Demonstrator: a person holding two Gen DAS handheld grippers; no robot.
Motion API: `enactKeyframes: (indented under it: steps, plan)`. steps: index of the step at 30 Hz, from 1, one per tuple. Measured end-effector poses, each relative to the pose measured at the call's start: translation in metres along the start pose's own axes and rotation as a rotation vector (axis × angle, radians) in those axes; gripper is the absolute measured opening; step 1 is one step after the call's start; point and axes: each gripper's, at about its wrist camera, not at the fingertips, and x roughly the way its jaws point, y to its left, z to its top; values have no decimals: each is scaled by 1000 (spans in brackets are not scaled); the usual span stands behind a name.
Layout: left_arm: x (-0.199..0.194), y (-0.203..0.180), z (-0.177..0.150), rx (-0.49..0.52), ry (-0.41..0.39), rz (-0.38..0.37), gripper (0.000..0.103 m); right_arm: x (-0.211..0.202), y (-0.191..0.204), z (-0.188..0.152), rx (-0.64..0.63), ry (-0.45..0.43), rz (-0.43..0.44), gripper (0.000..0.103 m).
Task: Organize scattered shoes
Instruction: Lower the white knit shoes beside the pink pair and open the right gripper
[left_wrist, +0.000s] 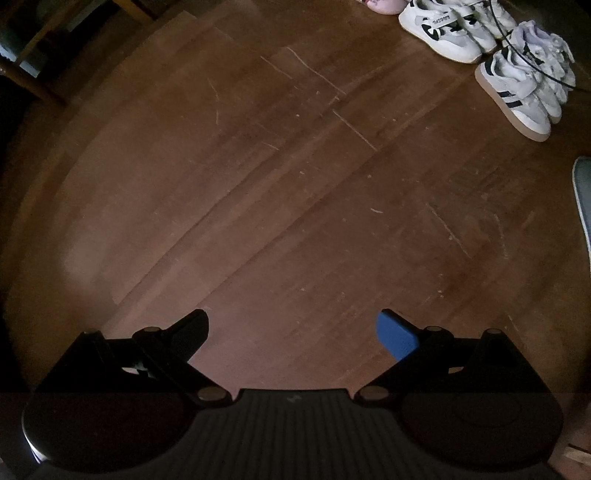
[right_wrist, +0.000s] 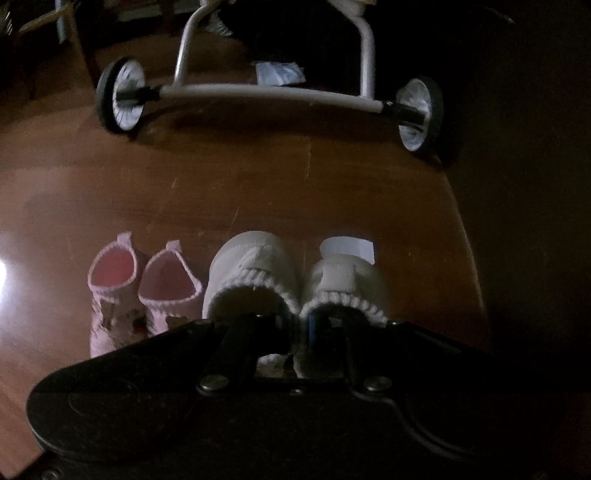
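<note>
Shoes are laid out on a brown wooden floor, which fills both views and is scratched in places. Largest on it is a white-framed wheeled cart, seen in the right wrist view standing beyond the shoes, well apart from them. In the left wrist view, two pairs of white trainers with dark stripes are set side by side toward the far right part of the floor, and a pink shoe is cut off by the top edge.

In the right wrist view a pair of white knitted booties is seen close to the camera, side by side and touching, with a pair of pink booties just beside them on the left. The right gripper is clamped on the adjoining cuffs of the white pair, its jaws drawn together over the knitted rims. Whether the soles already rest on the floor cannot be told.

The left gripper is held spread wide above bare floor, with nothing between its fingers.

The step in hand is judged to be the setting down of the white pair next to the pink pair. A release of the cuffs is called for next, once the soles are grounded and lined up.
</note>
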Motion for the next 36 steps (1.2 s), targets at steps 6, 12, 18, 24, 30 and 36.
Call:
enactKeyframes:
  steps: [6, 12, 18, 24, 30, 36]
  plan:
    - [2, -1, -2, -3, 9, -14, 98, 25, -5, 8, 7, 57, 16, 7]
    - [12, -2, -6, -6, 47, -28, 98, 62, -1, 8, 29, 73, -43, 11]
    - [18, -3, -2, -8, 56, -31, 98, 77, -12, -1, 125, 28, -38, 31]
    - [20, -5, 3, 10, 58, -32, 98, 81, 0, -1, 5, -7, -42, 32]
    - [14, -1, 7, 5, 36, -24, 98, 64, -26, 0, 123, -25, 43, 56]
    - [8, 1, 9, 2, 16, -15, 98, 19, -42, 2, 120, -49, 66, 67]
